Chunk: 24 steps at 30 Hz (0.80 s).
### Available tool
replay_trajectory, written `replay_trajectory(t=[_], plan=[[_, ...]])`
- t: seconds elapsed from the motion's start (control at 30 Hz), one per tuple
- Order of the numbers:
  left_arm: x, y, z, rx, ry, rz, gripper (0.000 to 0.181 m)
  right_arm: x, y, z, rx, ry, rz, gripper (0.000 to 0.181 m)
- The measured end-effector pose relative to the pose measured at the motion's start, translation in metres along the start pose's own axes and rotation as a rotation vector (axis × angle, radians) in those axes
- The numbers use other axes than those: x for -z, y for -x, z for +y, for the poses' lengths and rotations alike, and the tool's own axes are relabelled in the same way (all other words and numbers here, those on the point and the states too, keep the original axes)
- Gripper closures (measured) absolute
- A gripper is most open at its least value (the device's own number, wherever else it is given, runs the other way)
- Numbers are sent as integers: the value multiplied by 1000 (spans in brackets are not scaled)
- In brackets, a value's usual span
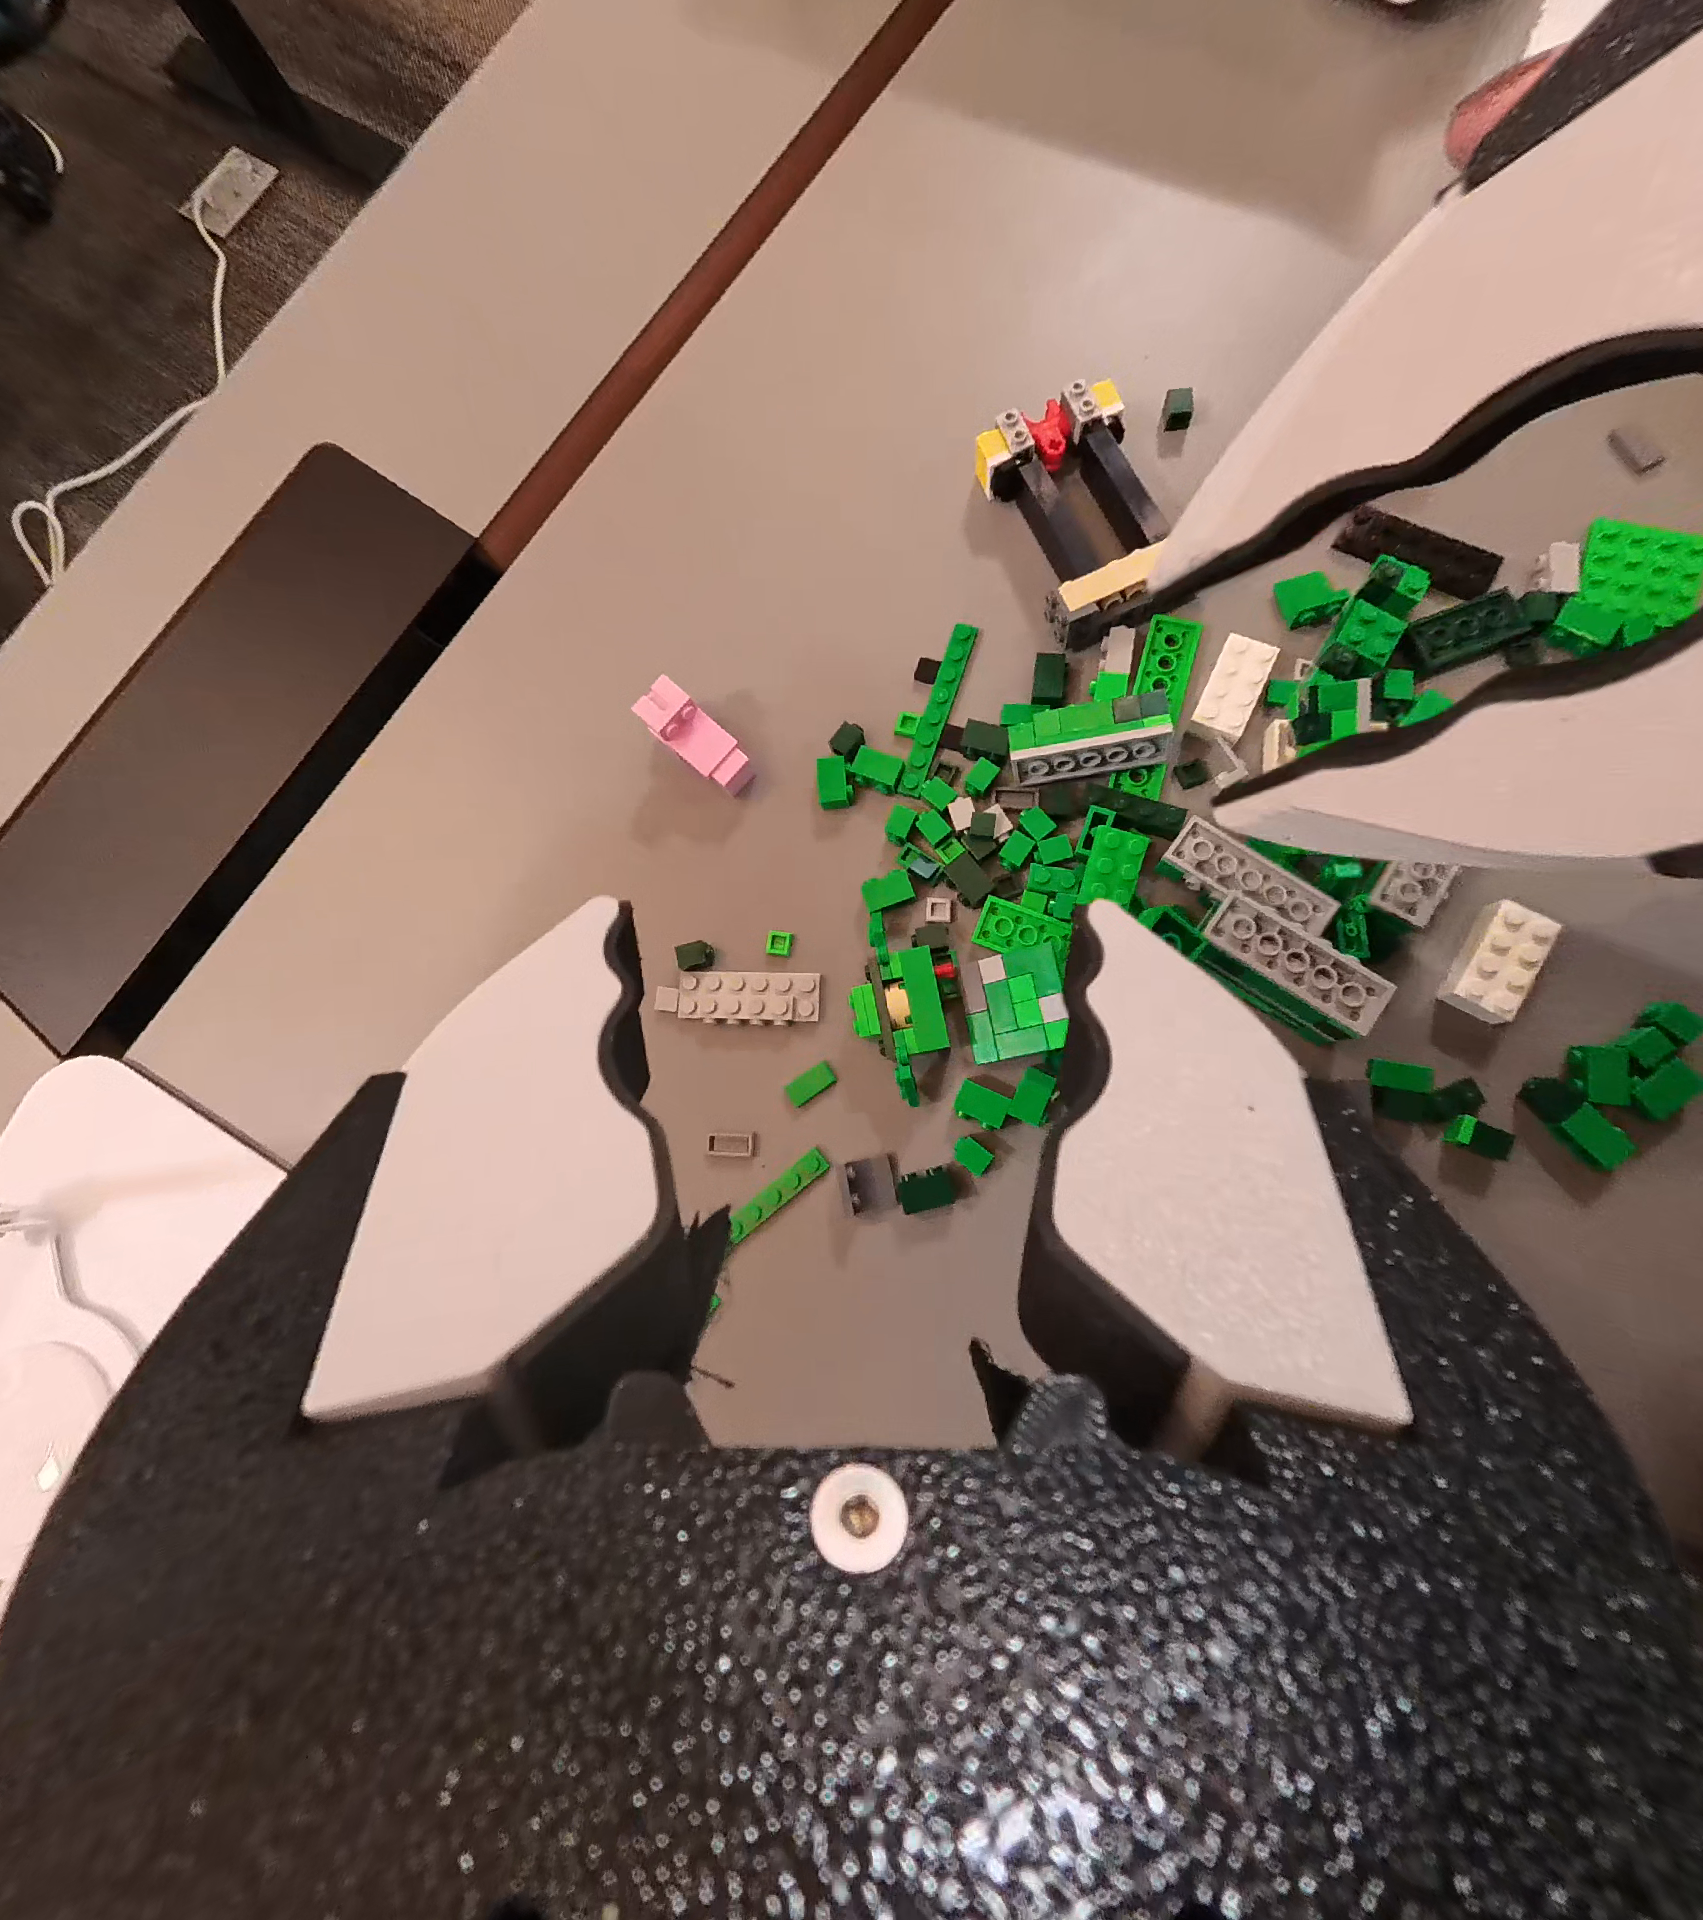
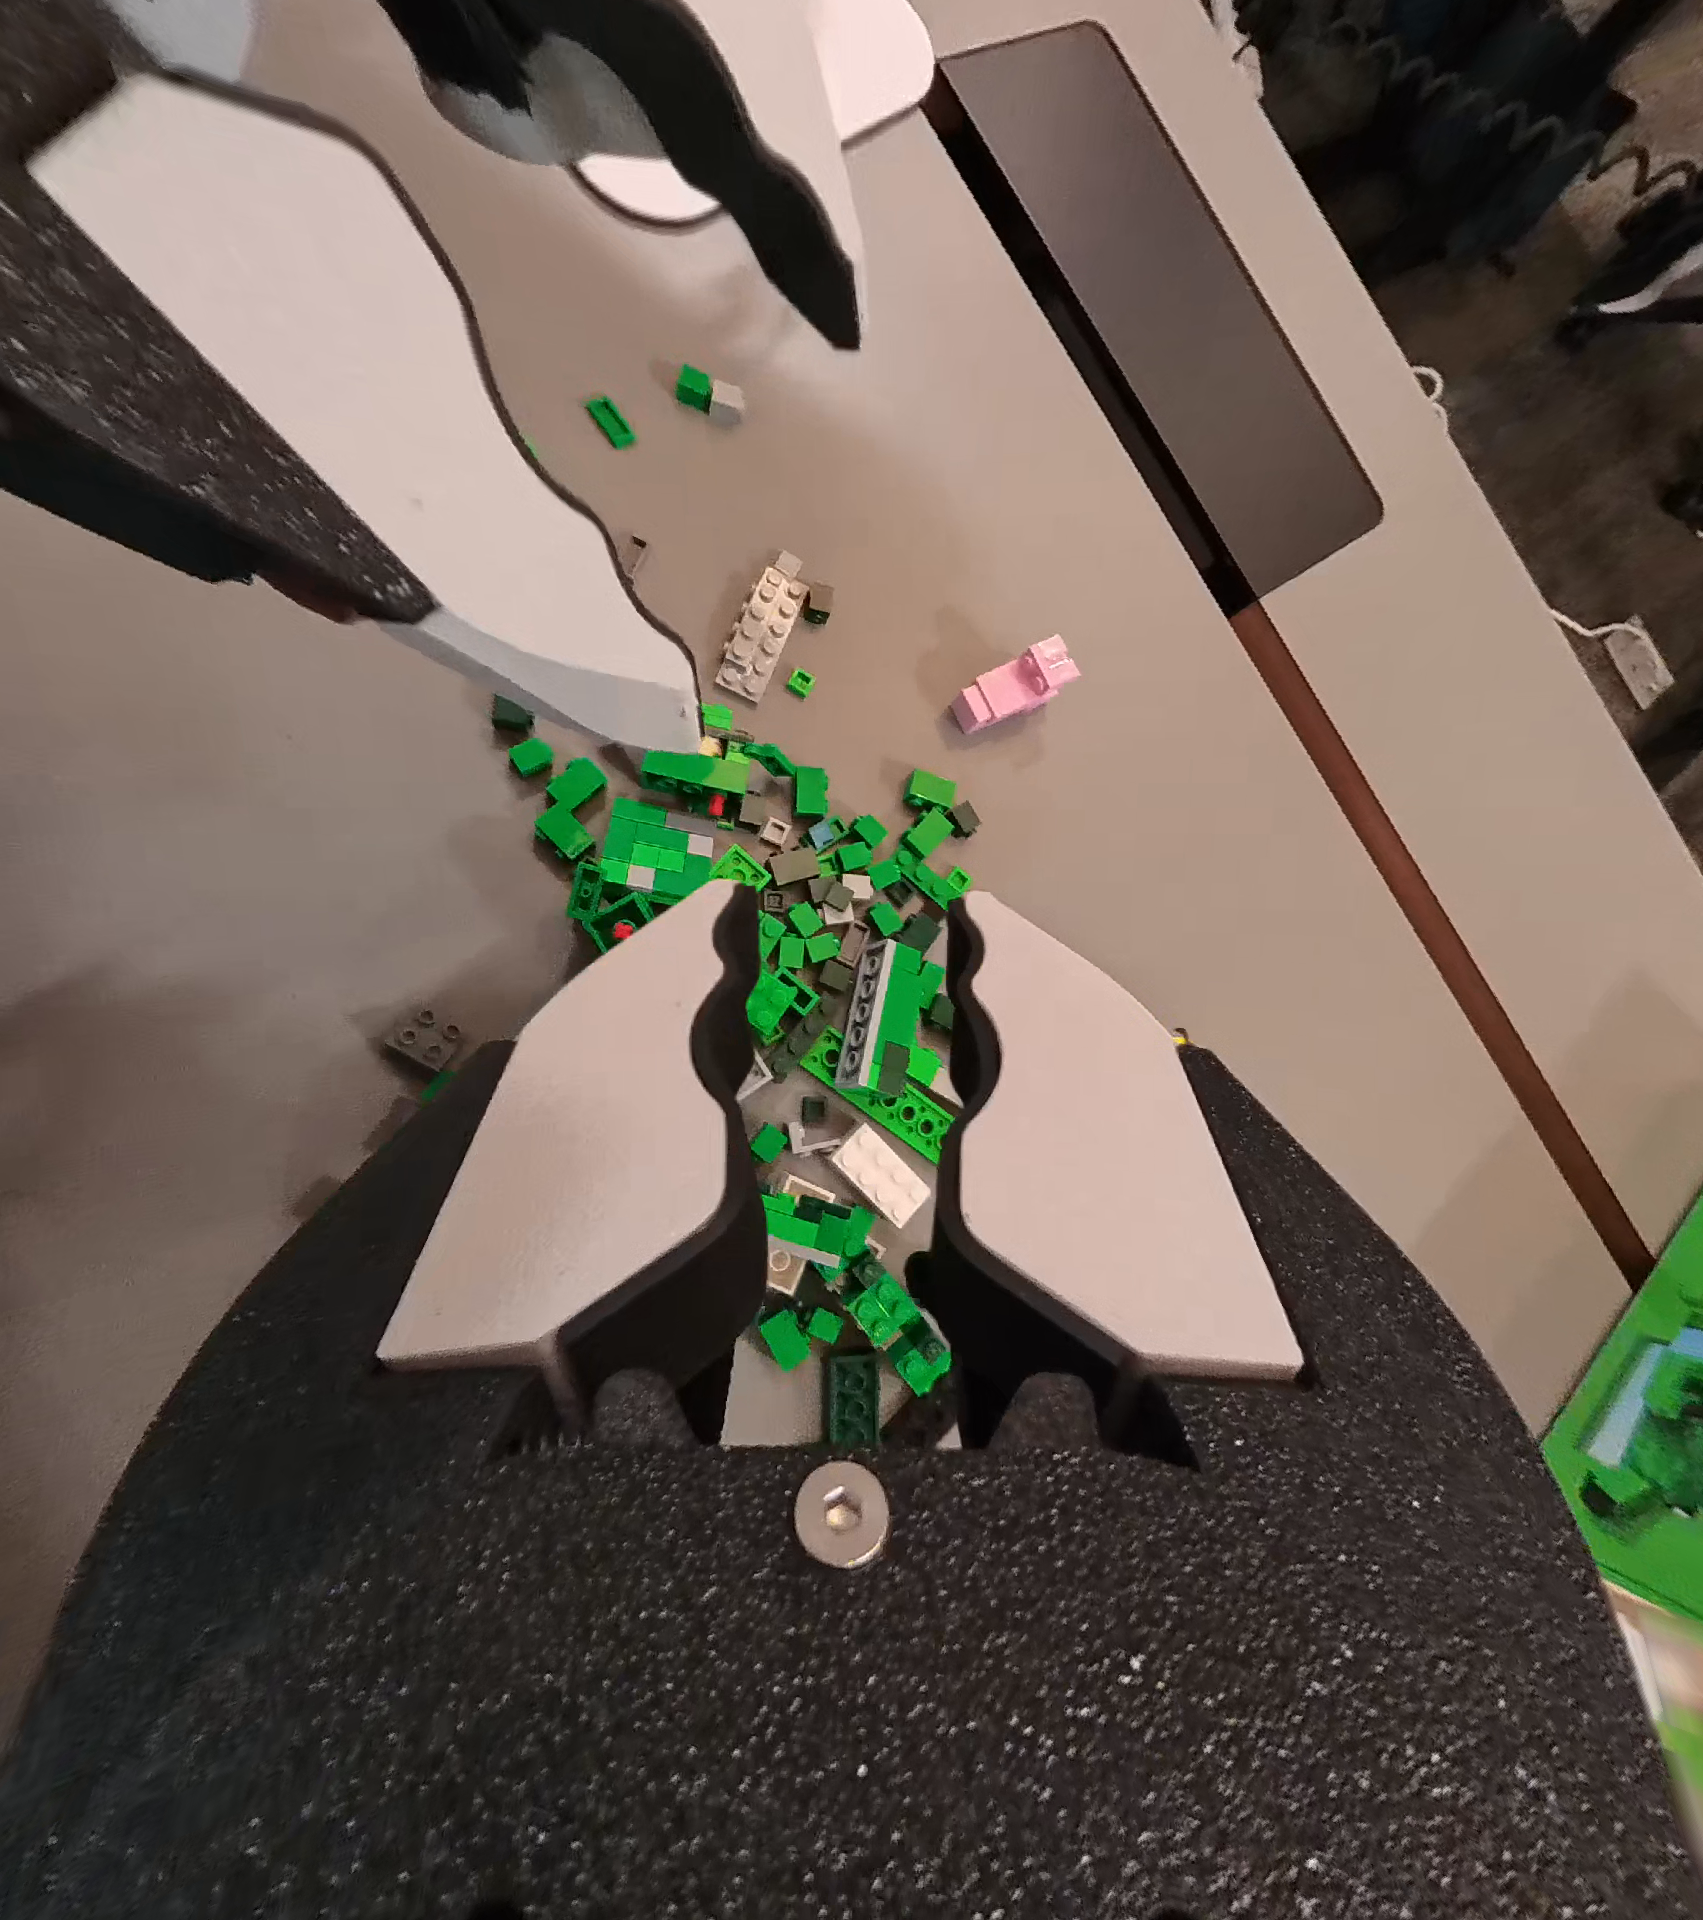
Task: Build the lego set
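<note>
A pile of loose green, grey and white Lego pieces (image 1: 1086,831) lies on the grey table (image 1: 774,312). My left gripper (image 1: 857,925) is open and empty above the pile's near edge, with a grey studded plate (image 1: 748,997) and a partly built green tiled piece (image 1: 1018,1003) between its fingers. My right gripper (image 2: 852,899) is open and empty over the pile (image 2: 857,1039). It also shows in the left wrist view (image 1: 1190,696), coming in from the upper right. The left gripper shows in the right wrist view (image 2: 769,525) at the upper left. The green tiled piece (image 2: 660,842) lies just ahead of the right gripper's left finger.
A pink Lego pig (image 1: 691,732) stands apart from the pile. A black, yellow and red assembly (image 1: 1065,457) lies farther off. A white brick (image 1: 1496,961) sits at the right. A green set box (image 2: 1699,1403) is beside the right gripper. A white object (image 1: 47,1299) sits at the table's corner.
</note>
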<state>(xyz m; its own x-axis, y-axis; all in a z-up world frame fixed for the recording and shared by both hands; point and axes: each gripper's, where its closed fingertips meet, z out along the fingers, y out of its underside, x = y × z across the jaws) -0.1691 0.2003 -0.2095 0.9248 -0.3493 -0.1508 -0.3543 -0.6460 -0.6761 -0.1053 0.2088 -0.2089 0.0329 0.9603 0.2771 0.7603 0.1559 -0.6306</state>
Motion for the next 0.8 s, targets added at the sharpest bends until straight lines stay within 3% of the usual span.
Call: replay_trajectory(t=[0.37, 0.63, 0.8], plan=[[13, 11, 2, 17, -2, -54, 102, 1, 11, -8, 11, -39, -47, 148], [16, 9, -2, 11, -34, -32, 97, -3, -1, 0, -16, -14, -22, 151], [10, 14, 8, -5, 23, -51, 92, -12, 6, -4, -5, -39, -61, 151]])
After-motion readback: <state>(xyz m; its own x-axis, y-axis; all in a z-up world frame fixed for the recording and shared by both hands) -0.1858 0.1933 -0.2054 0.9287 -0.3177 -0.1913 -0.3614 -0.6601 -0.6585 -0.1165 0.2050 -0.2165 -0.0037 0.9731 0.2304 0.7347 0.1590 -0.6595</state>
